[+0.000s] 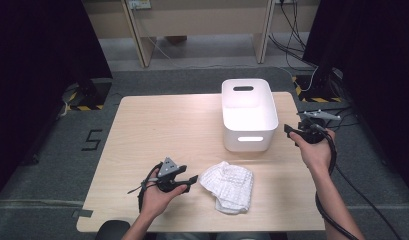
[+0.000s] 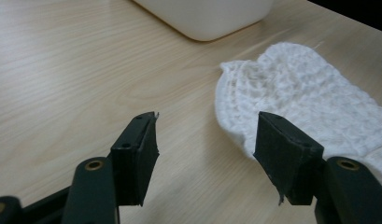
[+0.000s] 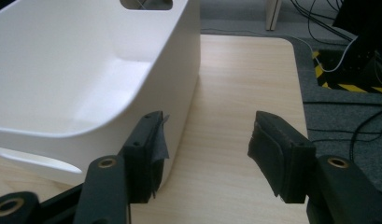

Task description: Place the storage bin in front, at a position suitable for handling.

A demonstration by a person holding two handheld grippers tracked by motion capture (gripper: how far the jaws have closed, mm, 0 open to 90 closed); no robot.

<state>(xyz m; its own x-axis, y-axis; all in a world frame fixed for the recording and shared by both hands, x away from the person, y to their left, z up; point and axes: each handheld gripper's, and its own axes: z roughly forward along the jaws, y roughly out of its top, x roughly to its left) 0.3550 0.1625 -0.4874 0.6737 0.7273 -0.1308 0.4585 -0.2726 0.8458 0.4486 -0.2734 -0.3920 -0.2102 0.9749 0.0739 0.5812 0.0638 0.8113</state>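
Because the left gripper (image 1: pixel 192 182) stands wide open and empty just beside the white cloth (image 1: pixel 228 186), which lies on the worktop (image 1: pixel 157 125) near the bin (image 1: pixel 248 115), a shallow pinch risks snagging one layer, while the right gripper (image 1: pixel 292 134), likewise open and empty, could nudge that bin.

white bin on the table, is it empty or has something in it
Empty: the white bin shows a bare floor and walls in the high view, and the white cloth lies outside on the table.

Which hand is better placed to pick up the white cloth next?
Left, probably. The left gripper sits open right beside the white cloth, jaws pointing at it. The right gripper, also open, is off beside the white bin.
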